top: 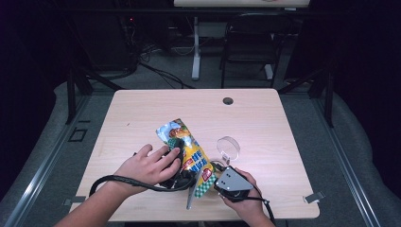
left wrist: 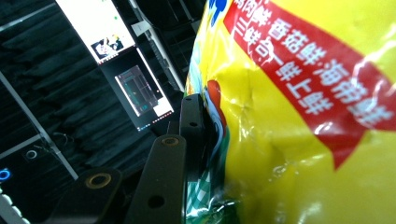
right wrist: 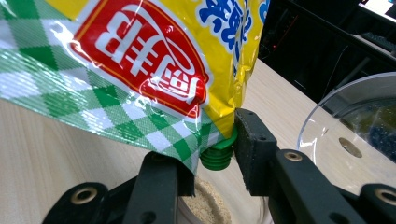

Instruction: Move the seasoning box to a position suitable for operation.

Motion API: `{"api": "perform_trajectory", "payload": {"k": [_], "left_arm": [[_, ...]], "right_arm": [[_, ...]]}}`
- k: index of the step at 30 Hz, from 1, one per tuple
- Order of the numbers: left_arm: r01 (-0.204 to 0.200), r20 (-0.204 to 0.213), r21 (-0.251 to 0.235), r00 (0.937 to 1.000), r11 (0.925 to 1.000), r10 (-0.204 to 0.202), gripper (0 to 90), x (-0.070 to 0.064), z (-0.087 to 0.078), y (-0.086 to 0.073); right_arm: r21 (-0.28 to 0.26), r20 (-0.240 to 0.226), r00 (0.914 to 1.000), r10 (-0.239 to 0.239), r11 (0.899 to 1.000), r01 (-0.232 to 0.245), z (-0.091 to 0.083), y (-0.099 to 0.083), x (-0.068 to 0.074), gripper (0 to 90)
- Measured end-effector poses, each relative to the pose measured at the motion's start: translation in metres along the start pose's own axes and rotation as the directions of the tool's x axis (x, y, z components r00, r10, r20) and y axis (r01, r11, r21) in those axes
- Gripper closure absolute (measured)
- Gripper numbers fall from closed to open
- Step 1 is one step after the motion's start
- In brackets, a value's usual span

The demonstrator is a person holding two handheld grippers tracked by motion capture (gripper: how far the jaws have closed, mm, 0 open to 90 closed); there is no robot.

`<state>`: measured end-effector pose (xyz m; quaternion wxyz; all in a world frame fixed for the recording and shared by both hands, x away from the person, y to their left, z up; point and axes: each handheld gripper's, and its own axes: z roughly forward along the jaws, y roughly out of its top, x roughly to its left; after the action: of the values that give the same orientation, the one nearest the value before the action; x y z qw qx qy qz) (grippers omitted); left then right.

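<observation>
Near the surface's [top: 142,109] front edge, a yellow pouch [top: 189,151] is clamped by the left claw [left wrist: 205,135]; its green cap [right wrist: 217,156] is gripped by the right claw [right wrist: 210,154].

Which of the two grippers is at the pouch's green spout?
The right gripper: its jaws close around the green spout at the checkered end of the pouch. The left gripper clamps the pouch's side edge instead.

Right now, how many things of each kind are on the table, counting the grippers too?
Grippers: 2, left gripper and right gripper
Yellow snack pouch with a green cap: 1
Clear round containers: 1
Total: 4
</observation>
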<state>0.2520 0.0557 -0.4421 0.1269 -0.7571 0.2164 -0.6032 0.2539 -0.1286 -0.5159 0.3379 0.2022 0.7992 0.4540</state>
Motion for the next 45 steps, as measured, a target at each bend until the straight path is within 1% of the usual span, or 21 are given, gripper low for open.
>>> {"api": "perform_trajectory", "payload": {"k": [2, 5, 9, 12, 13, 15, 18, 20, 21, 22, 23, 24, 25, 26, 27, 28, 30, 32, 33, 39, 45], "left_arm": [[0.002, -0.003, 0.0, 1.0, 1.0, -0.002, 79.8, 0.0, 0.0, 0.0], [-0.016, -0.005, 0.004, 0.9999, 0.9999, 0.016, 79.8, 0.002, -0.001, 0.001], [0.002, 0.002, -0.001, 1.0, 1.0, -0.002, 80.5, 0.002, -0.001, 0.001], [0.003, 0.002, -0.002, 1.0, 1.0, -0.002, 81.0, 0.0, -0.001, 0.0], [0.029, 0.013, -0.007, 0.9995, 0.9996, -0.029, 81.3, -0.002, 0.0, 0.0], [0.028, 0.013, -0.009, 0.9995, 0.9996, -0.027, 81.6, -0.003, 0.0, -0.001], [0.048, 0.031, -0.011, 0.9984, 0.9988, -0.048, 82.0, -0.004, 0.001, -0.002], [0.068, 0.041, -0.014, 0.9969, 0.9976, -0.068, 82.4, -0.005, 0.002, -0.003], [0.074, 0.056, -0.014, 0.9957, 0.9971, -0.073, 82.6, -0.006, 0.002, -0.004], [0.089, 0.055, -0.017, 0.9946, 0.9959, -0.088, 82.9, -0.008, 0.002, -0.005], [0.087, 0.052, -0.019, 0.9949, 0.996, -0.086, 82.9, -0.008, 0.002, -0.005], [0.1, 0.055, -0.022, 0.9936, 0.9947, -0.099, 83.1, -0.009, 0.002, -0.006], [0.109, 0.068, -0.017, 0.9918, 0.9939, -0.108, 83.2, -0.01, 0.002, -0.007], [0.114, 0.069, -0.016, 0.9912, 0.9933, -0.113, 83.2, -0.011, 0.002, -0.007], [0.119, 0.08, -0.014, 0.9898, 0.9928, -0.118, 83.3, -0.011, 0.002, -0.007], [0.125, 0.083, -0.014, 0.9889, 0.9921, -0.123, 83.3, -0.012, 0.002, -0.007], [0.131, 0.065, -0.022, 0.9895, 0.9911, -0.13, 83.4, -0.014, 0.003, -0.007], [0.141, 0.074, -0.02, 0.9876, 0.9898, -0.139, 83.5, -0.015, 0.003, -0.007], [0.146, 0.085, -0.018, 0.9859, 0.9891, -0.144, 83.5, -0.015, 0.003, -0.008], [0.186, 0.092, -0.025, 0.9788, 0.9822, -0.183, 84.0, -0.019, 0.005, -0.008], [0.209, 0.104, -0.024, 0.9731, 0.9776, -0.206, 84.9, -0.022, 0.006, -0.009]], "right_arm": [[-0.002, -0.004, 1.0, 0.004, 1.0, -0.004, 0.0, 0.0, 0.0, 70.2], [0.001, -0.007, 0.9999, 0.008, 1.0, -0.008, 0.0, 0.0, 0.0, 70.2], [-0.005, -0.007, 0.9999, 0.012, 1.0, -0.012, -0.001, 0.0, -0.001, 70.2], [-0.008, -0.002, 0.9999, 0.011, 1.0, -0.011, -0.002, 0.0, -0.001, 70.2], [-0.007, 0.001, 1.0, 0.01, 1.0, -0.01, -0.002, 0.0, -0.001, 70.3], [-0.006, 0.006, 1.0, 0.006, 1.0, -0.006, -0.002, 0.0, -0.001, 70.3], [-0.008, 0.01, 0.9999, 0.005, 1.0, -0.005, -0.002, 0.0, -0.001, 70.4], [-0.012, 0.01, 0.9999, 0.007, 1.0, -0.006, -0.002, 0.0, -0.002, 70.4], [-0.013, 0.011, 0.9999, 0.007, 1.0, -0.007, -0.002, 0.0, -0.002, 70.5], [-0.014, 0.011, 0.9999, 0.006, 1.0, -0.006, -0.003, 0.001, -0.002, 70.5], [-0.016, 0.013, 0.9999, 0.004, 1.0, -0.004, -0.003, 0.001, -0.002, 70.5], [-0.017, 0.013, 0.9999, 0.003, 1.0, -0.002, -0.003, 0.001, -0.002, 70.5], [-0.016, 0.013, 0.9999, 0.002, 1.0, -0.001, -0.003, 0.001, -0.002, 70.6], [-0.019, 0.014, 0.9999, 0.001, 1.0, -0.001, -0.003, 0.001, -0.002, 70.6], [-0.021, 0.014, 0.9999, 0.0, 1.0, 0.001, -0.003, 0.001, -0.002, 70.6], [-0.021, 0.016, 0.9999, -0.002, 1.0, 0.002, -0.003, 0.001, -0.002, 70.6], [-0.018, 0.019, 0.9998, -0.004, 1.0, 0.005, -0.003, 0.001, -0.001, 70.7], [-0.016, 0.021, 0.9997, -0.007, 1.0, 0.007, -0.003, 0.001, -0.001, 70.7], [-0.018, 0.02, 0.9998, -0.006, 1.0, 0.007, -0.003, 0.001, -0.001, 70.7], [-0.02, 0.023, 0.9997, -0.006, 1.0, 0.006, -0.003, 0.002, -0.002, 70.7], [-0.023, 0.024, 0.9997, -0.008, 1.0, 0.008, -0.003, 0.002, -0.002, 70.8]]}}
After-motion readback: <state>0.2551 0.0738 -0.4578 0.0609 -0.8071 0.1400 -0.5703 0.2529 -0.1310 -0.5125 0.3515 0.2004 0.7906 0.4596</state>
